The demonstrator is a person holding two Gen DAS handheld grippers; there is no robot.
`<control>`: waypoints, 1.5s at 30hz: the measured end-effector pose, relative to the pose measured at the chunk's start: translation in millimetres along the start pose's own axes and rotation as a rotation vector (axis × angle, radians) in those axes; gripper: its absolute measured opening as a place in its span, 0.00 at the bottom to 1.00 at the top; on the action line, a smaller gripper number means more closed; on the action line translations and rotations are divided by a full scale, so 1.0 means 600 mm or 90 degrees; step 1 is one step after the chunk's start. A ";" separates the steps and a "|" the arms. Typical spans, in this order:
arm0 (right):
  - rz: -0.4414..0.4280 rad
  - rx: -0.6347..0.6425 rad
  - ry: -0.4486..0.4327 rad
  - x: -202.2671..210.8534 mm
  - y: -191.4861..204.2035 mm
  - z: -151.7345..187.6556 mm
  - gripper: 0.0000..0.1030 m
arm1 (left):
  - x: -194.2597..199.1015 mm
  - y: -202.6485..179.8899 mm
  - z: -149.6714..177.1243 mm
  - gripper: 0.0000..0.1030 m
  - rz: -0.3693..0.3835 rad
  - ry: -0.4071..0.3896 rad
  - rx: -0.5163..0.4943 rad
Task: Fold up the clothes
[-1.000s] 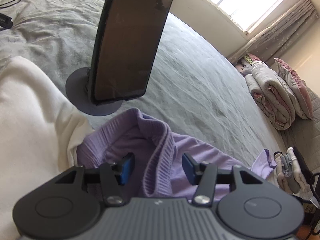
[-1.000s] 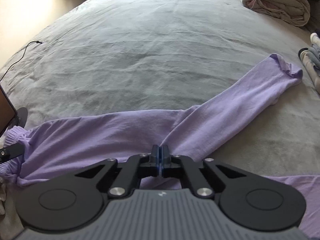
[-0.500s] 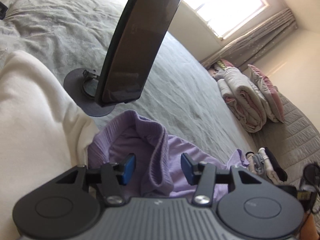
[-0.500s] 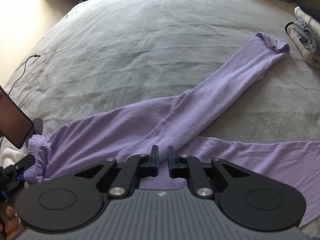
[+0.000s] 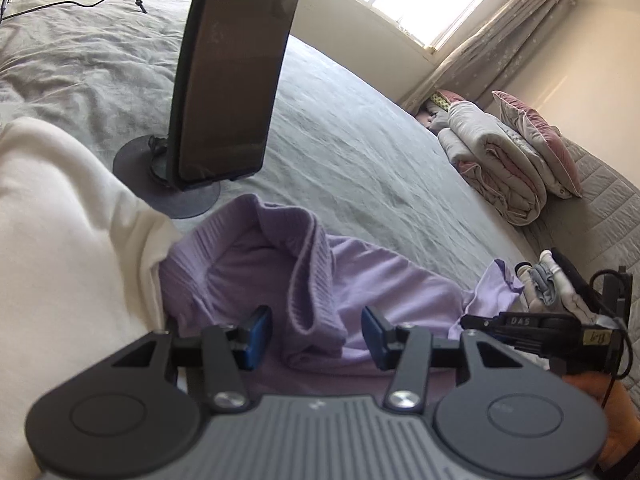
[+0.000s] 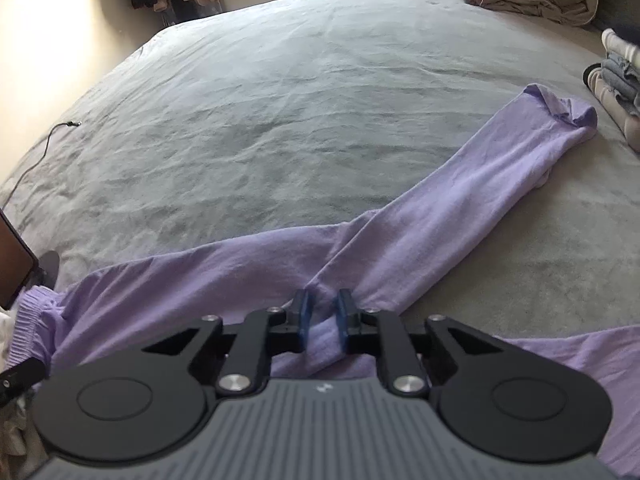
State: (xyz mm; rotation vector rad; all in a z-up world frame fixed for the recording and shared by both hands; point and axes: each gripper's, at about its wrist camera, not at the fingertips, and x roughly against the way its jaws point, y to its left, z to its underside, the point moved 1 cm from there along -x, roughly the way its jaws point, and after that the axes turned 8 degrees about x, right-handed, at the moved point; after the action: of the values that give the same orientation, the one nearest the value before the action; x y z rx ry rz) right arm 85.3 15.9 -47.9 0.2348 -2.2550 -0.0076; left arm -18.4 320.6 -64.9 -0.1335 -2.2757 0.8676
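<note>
Right gripper (image 6: 323,312): a second ago its jaws were shut with no cloth visible between them; half a second ago they stood parted over the crotch of the purple trousers (image 6: 240,276). Now the jaws are closing, and a ridge of purple cloth sits between the blue pads. Whether the pinch is firm yet cannot be told.

Left gripper (image 5: 316,338): unchanged, jaws about half open. The ribbed waistband (image 5: 310,272) hangs between the pads with a clear gap on each side; not gripped.

The trousers lie on the grey bed (image 6: 280,100). One leg (image 6: 460,200) runs ahead and to the right of the right gripper.

Judgement: the right side is taking hold for the fold; the left has yet to close.
</note>
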 end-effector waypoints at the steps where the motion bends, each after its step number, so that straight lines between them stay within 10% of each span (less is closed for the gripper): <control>1: 0.001 0.004 -0.001 -0.001 0.001 0.000 0.05 | -0.001 -0.001 -0.001 0.47 -0.003 -0.005 0.005; 9: -0.031 -0.091 -0.013 0.043 -0.038 0.011 0.01 | 0.010 0.006 -0.007 0.18 -0.029 -0.056 0.069; 19: -0.048 -0.167 0.028 0.066 -0.078 0.042 0.01 | 0.028 0.022 -0.021 0.14 -0.020 -0.098 0.153; 24: -0.073 -0.205 0.032 0.067 -0.092 0.043 0.14 | 0.026 0.015 -0.015 0.36 -0.025 -0.084 0.143; 29: -0.122 -0.255 0.020 0.063 -0.104 0.035 0.15 | 0.019 0.015 -0.012 0.38 -0.028 -0.066 0.133; 32: -0.123 -0.260 0.014 0.055 -0.099 0.027 0.34 | 0.017 0.010 -0.012 0.38 -0.018 -0.056 0.123; 38: -0.122 -0.249 0.016 0.041 -0.088 0.016 0.34 | 0.019 -0.012 -0.003 0.54 -0.005 -0.036 0.064; 45: -0.089 -0.225 0.020 0.025 -0.081 0.010 0.34 | -0.003 -0.035 0.012 0.50 -0.074 -0.032 0.001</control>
State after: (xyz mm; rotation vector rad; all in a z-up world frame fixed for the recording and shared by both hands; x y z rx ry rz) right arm 79.4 -35.1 -44.4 0.1985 -2.1578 -0.4682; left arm -18.4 299.7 -56.8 0.0215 -2.3036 0.8199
